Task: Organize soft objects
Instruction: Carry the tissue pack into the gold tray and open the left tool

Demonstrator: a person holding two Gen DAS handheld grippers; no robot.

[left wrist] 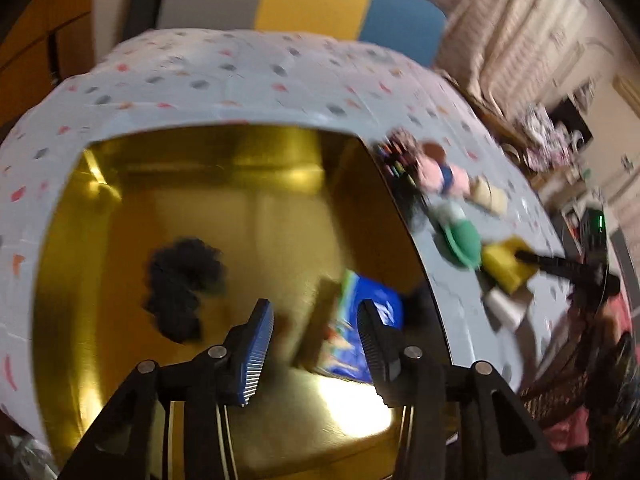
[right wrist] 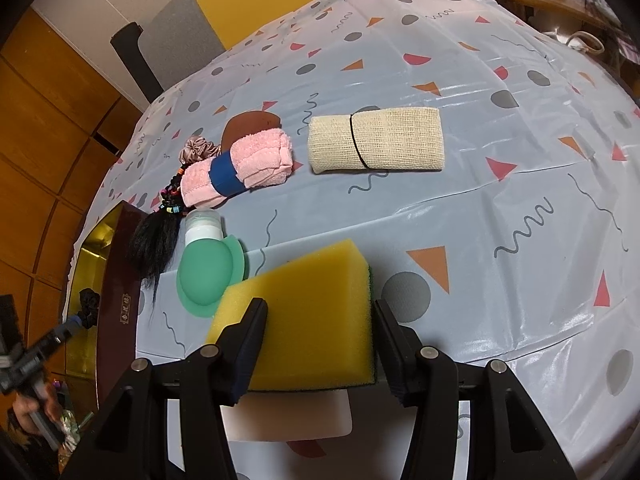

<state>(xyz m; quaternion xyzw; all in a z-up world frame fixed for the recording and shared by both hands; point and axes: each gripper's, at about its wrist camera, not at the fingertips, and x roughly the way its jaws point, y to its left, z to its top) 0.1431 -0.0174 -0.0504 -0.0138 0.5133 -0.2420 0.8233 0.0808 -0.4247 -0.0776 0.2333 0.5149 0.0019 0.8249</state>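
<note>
In the left wrist view, blurred, the left gripper (left wrist: 316, 344) stands at the bottom centre over the gold-lined box (left wrist: 120, 208) that fills the middle of the frame; its jaws are apart with nothing between them. On the box floor a black scrunchie (left wrist: 180, 288) lies left of centre and a blue printed packet (left wrist: 360, 328) sits just behind the right finger, not clamped. Right of the box, on the patterned tablecloth (left wrist: 240, 80), the remaining soft things lie in a smeared row. In the right wrist view, the right gripper (right wrist: 320, 344) at bottom centre has its jaws clamped on a yellow sponge (right wrist: 308, 312) whose thin green scouring side faces the right finger; the sponge rests over a white block (right wrist: 288, 420) on the cloth. Just upper left of it lies a green silicone travel bottle (right wrist: 208, 272), then a black hairpiece (right wrist: 156, 240) draped at the box edge, a pink rolled towel with a blue band (right wrist: 240, 160) and a beige rolled cloth (right wrist: 376, 140) towards the centre. The left tool shows at lower left over the box. The step looks like carrying the sponge into the box: squeeze only enough to hold the foam, lift clear of the bottle, and lower it onto bare gold floor rather than onto the scrunchie.
</note>
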